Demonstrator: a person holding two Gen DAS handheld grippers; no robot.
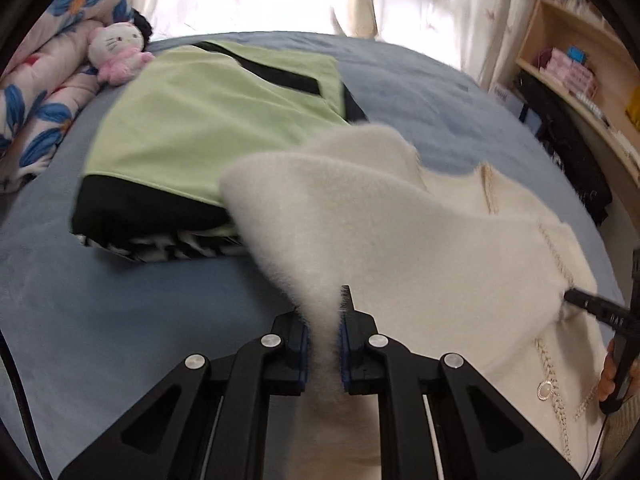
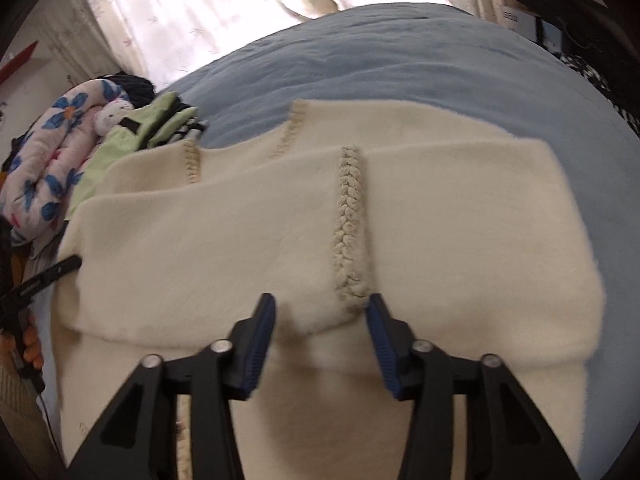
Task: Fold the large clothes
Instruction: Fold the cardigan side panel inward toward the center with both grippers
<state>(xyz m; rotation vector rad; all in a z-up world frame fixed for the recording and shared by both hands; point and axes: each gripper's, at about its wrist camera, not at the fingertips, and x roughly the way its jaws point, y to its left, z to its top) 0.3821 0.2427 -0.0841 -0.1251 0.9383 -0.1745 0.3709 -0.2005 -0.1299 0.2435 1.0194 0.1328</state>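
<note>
Left gripper (image 1: pixel 324 344) clamped on cream sweater (image 1: pixel 400 240), right gripper (image 2: pixel 322 332) spread apart; no legible writing.

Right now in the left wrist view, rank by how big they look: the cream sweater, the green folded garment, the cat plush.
1. cream sweater, though it is nearest the camera, so its lead is unsure.
2. green folded garment.
3. cat plush, plainly smallest.

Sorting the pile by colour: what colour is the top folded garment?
Light green with black trim, clearest in the left wrist view.
</note>
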